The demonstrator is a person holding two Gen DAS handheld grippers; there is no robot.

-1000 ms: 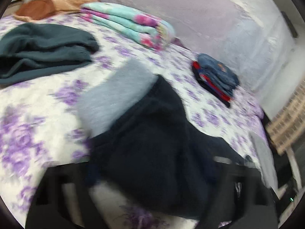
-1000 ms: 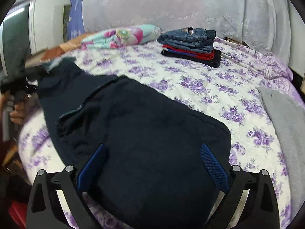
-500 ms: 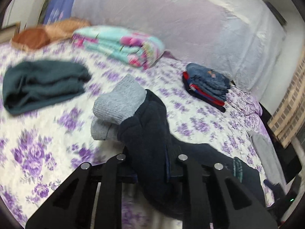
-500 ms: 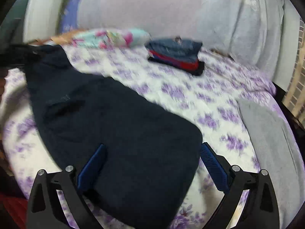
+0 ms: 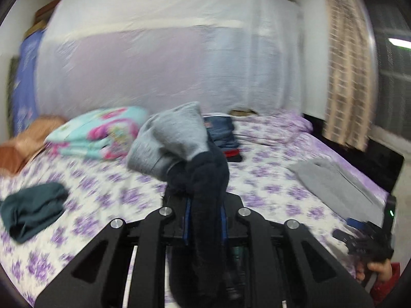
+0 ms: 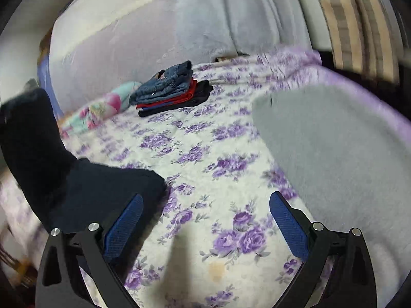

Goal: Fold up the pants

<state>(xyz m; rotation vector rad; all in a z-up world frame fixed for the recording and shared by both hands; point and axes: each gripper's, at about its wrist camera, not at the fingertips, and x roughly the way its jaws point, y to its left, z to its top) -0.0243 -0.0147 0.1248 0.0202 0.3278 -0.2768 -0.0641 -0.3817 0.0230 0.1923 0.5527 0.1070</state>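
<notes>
My left gripper (image 5: 204, 213) is shut on the dark navy pants (image 5: 205, 179), lifted off the bed; their grey lining (image 5: 172, 138) flops over above the fingers. In the right wrist view the navy pants (image 6: 84, 190) rise from the bed at the left towards the upper left. My right gripper (image 6: 205, 220) is open and empty above the floral bedsheet (image 6: 205, 159), its left blue pad (image 6: 123, 225) beside the pants' edge. The right gripper also shows at the far right of the left wrist view (image 5: 364, 238).
A stack of folded jeans and clothes (image 6: 169, 89) lies at the far side of the bed. A grey garment (image 6: 334, 154) lies flat on the right. A dark green garment (image 5: 30, 210) lies left, a folded floral blanket (image 5: 100, 133) behind. White curtain beyond.
The left gripper has lifted the pants' end up off the bed and tilted upward. The right gripper has swung right, so the pants now lie at its left.
</notes>
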